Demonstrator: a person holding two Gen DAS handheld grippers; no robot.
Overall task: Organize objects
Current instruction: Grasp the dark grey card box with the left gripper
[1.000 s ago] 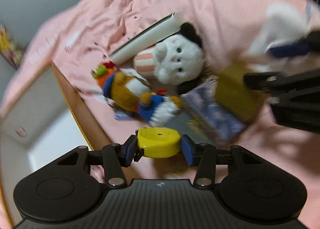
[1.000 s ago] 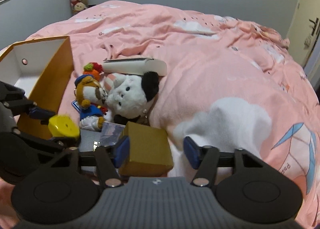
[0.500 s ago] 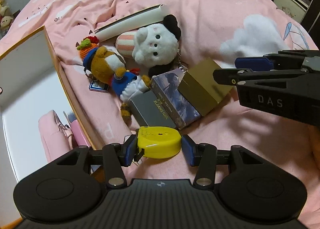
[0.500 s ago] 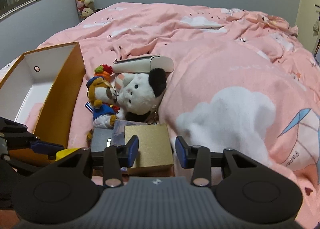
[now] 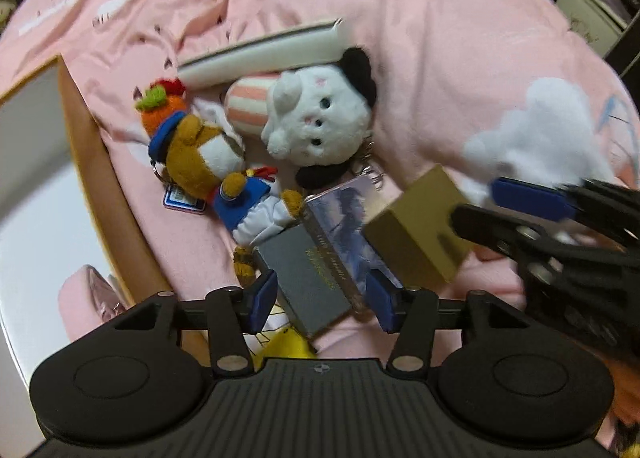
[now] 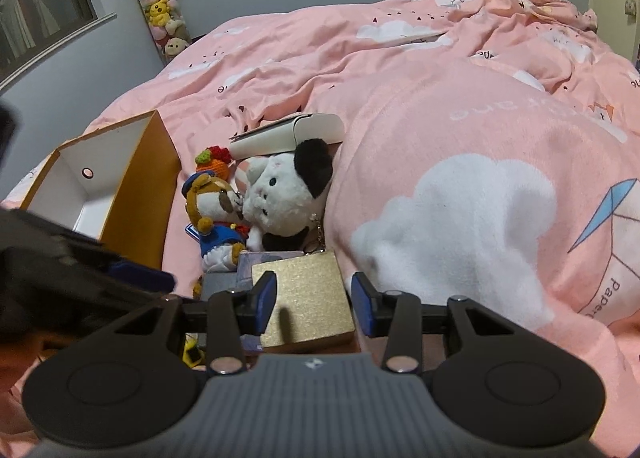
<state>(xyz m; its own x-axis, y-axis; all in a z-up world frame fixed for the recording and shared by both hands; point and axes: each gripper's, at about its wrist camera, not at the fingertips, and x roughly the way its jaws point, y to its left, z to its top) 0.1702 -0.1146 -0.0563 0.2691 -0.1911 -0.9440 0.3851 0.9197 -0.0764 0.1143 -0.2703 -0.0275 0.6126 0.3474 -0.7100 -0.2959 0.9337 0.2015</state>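
My left gripper (image 5: 318, 298) is open and empty over the grey book (image 5: 308, 282) and the purple book (image 5: 348, 234). The yellow tape measure (image 5: 286, 344) lies below its fingers, no longer held. My right gripper (image 6: 314, 300) is open around the gold box (image 6: 304, 306), its pads at the box's two sides; contact is unclear. The gold box also shows in the left wrist view (image 5: 416, 230). A white plush cat (image 5: 320, 117), a brown duck plush (image 5: 208, 161) and a white rolled case (image 5: 264, 49) lie on the pink bedcover.
An open orange cardboard box (image 5: 100, 177) with a white inside stands at the left and holds a pink pouch (image 5: 88, 298). It also shows in the right wrist view (image 6: 136, 185). A shelf of plush toys (image 6: 160, 13) stands by the far wall.
My left gripper opened and let go of the yellow tape measure, which dropped below the fingers. My right gripper moved down and forward so its fingers flank the gold box.
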